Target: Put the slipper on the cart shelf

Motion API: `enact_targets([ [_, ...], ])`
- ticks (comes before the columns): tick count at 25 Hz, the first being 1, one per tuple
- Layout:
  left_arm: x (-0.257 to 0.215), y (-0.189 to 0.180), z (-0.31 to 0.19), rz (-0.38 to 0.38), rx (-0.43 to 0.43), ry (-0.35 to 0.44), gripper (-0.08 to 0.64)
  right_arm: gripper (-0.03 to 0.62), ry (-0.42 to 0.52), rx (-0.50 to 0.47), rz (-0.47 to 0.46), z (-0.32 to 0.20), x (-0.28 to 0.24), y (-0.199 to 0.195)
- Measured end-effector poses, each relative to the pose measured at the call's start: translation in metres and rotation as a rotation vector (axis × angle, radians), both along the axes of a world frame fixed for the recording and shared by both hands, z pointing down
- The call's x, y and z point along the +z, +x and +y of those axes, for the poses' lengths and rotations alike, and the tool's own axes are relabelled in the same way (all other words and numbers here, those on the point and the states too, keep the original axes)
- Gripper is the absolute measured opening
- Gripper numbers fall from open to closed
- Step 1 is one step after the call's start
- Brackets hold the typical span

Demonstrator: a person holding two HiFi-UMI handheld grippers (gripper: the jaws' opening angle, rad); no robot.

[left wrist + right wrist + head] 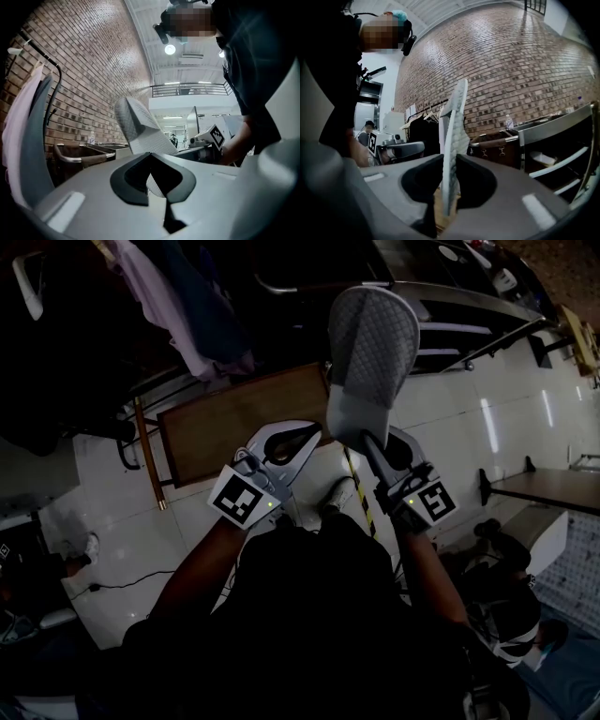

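A grey quilted slipper (370,343) stands up in the air at the middle of the head view, toe end uppermost. My right gripper (371,442) is shut on its lower end. In the right gripper view the slipper (457,122) shows edge-on, with the dark pads pressed on both sides of it at my right gripper (449,185). My left gripper (314,433) hangs just left of the slipper, shut and empty. In its own view my left gripper (157,183) has its tips together, and the slipper (140,129) rises beyond them. The metal cart (459,310) with its shelves stands ahead to the right.
A brown wooden board (244,418) lies on the floor ahead, left of the slipper. Clothes (159,287) hang on a rack at the upper left. The cart's shelf rails (562,159) show at the right of the right gripper view. A brick wall (511,70) stands behind.
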State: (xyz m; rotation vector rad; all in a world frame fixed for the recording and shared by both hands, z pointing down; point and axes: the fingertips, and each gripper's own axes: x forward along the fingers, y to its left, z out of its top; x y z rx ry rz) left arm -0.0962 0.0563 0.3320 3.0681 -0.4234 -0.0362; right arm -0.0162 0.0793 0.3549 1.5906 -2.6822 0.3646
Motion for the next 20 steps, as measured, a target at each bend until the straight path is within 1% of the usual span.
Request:
enact_targets([
  [2, 0.002, 0.020, 0.006, -0.011, 0.015, 0.007, 0.003, 0.067, 0.004, 0.018, -0.016, 0.005, 0.002, 0.019],
  [4, 0.003, 0.044, 0.009, -0.023, 0.019, 0.013, 0.003, 0.067, 0.016, 0.032, -0.009, 0.006, 0.003, 0.043],
  [8, 0.003, 0.104, 0.015, -0.046, 0.020, 0.033, 0.003, 0.067, 0.040, 0.028, -0.020, 0.008, 0.000, 0.100],
  [13, -0.001, 0.180, 0.034, -0.070, 0.047, 0.071, 0.003, 0.067, 0.055, 0.040, -0.024, 0.017, -0.001, 0.176],
  [16, -0.003, 0.215, 0.043, -0.073, 0.069, 0.064, 0.003, 0.067, 0.061, 0.052, -0.029, 0.021, -0.002, 0.213],
  [20, -0.005, 0.254, 0.047, -0.094, 0.102, 0.080, 0.003, 0.067, 0.046, 0.083, -0.041, 0.024, 0.003, 0.252],
])
